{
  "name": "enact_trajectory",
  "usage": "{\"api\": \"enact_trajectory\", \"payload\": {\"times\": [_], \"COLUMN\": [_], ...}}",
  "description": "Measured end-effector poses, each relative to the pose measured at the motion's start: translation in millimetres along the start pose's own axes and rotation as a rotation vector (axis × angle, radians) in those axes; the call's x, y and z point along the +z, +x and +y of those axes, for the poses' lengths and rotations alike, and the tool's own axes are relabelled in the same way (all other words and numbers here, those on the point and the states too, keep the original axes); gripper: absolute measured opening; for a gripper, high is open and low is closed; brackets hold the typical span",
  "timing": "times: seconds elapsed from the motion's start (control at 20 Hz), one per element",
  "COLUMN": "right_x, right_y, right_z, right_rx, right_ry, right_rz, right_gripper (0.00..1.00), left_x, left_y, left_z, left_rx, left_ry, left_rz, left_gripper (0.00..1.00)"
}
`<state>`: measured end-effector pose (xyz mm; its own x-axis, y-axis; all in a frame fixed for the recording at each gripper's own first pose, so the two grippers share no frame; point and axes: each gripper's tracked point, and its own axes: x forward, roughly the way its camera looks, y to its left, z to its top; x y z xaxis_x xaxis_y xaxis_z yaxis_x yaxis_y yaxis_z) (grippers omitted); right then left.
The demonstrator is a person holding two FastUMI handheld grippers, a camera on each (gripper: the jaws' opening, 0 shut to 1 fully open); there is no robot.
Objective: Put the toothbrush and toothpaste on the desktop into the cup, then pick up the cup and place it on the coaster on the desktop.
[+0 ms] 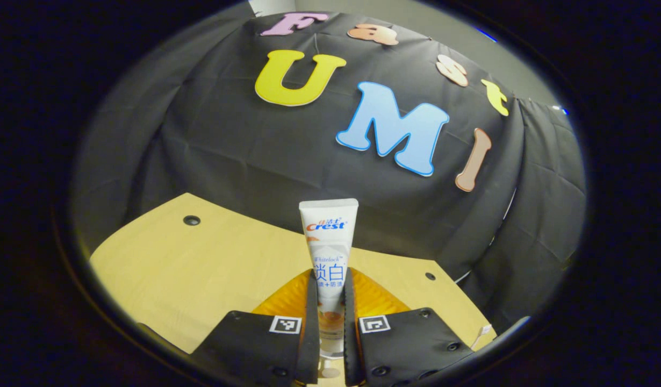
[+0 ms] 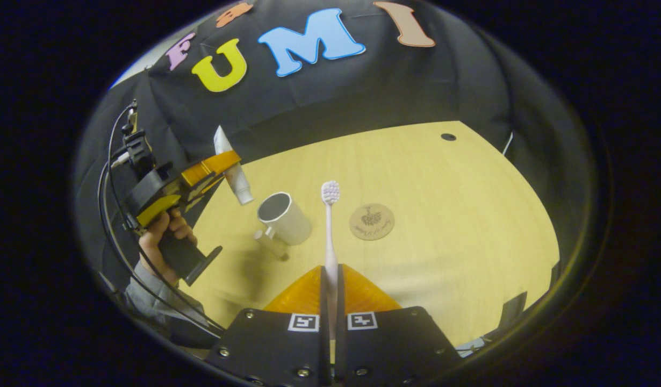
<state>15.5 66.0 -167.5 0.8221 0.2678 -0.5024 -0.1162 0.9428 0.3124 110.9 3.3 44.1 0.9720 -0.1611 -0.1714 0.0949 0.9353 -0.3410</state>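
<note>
Both grippers are loaded: left gripper [image 2: 223, 166] fingers clamp the toothpaste [image 1: 329, 252], right gripper [image 2: 330, 290] fingers clamp the toothbrush [image 2: 330, 226]. Nearer the cup [image 2: 284, 216] is the toothpaste, cap tilted down just beside its rim.

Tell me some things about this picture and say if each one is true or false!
1. The left claw is shut on the toothpaste. True.
2. The toothbrush lies flat on the table. False: the right claw holds it, brush end pointing away.
3. The cup already sits on the coaster. False: it stands on the table beside the coaster, apart from it.
4. The cup has something in it. False: what shows of its inside looks empty.
5. A hand holds the left claw's handle. True.
</note>
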Motion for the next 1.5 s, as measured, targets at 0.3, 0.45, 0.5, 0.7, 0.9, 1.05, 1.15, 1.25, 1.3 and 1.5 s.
{"api": "enact_trajectory", "payload": {"times": [0.3, 0.45, 0.5, 0.7, 0.9, 1.05, 1.15, 1.25, 1.3, 1.5], "right_x": [-4, -5, -4, 0, 7, 15, 25, 35, 36, 53], "right_y": [4, 7, 8, 9, 10, 15, 16, 21, 25, 25], "right_z": [-7, -6, -6, -2, 3, 8, 13, 20, 22, 34], "right_rx": [-0.034, -0.036, -0.036, -0.027, -0.012, 0.006, 0.022, 0.034, 0.039, 0.072], "right_ry": [0.033, 0.032, 0.031, 0.018, 0.009, 0.001, -0.003, -0.017, -0.024, -0.045], "right_rz": [0.013, 0.020, 0.022, 0.017, 0.010, 0.000, -0.012, -0.024, -0.031, -0.069], "right_gripper": [0.05, 0.05, 0.05, 0.05, 0.05, 0.05, 0.05, 0.05, 0.05, 0.05], "left_x": [-23, -44, -52, -75, -83, -94, -105, -107, -104, -101], "left_y": [32, 41, 44, 45, 38, 30, 24, 20, 17, 3], "left_z": [-7, -6, -5, 1, -3, -6, -4, -9, -10, -7], "left_rx": [-0.033, -0.040, -0.039, -0.021, -0.033, -0.039, -0.038, -0.051, -0.049, -0.045], "left_ry": [0.026, 0.058, 0.065, 0.083, 0.090, 0.114, 0.132, 0.135, 0.143, 0.145], "left_rz": [0.021, 0.055, 0.074, 0.153, 0.189, 0.221, 0.251, 0.248, 0.245, 0.246], "left_gripper": [0.25, 0.24, 0.24, 0.30, 0.35, 0.38, 0.51, 0.67, 0.67, 0.88]}}
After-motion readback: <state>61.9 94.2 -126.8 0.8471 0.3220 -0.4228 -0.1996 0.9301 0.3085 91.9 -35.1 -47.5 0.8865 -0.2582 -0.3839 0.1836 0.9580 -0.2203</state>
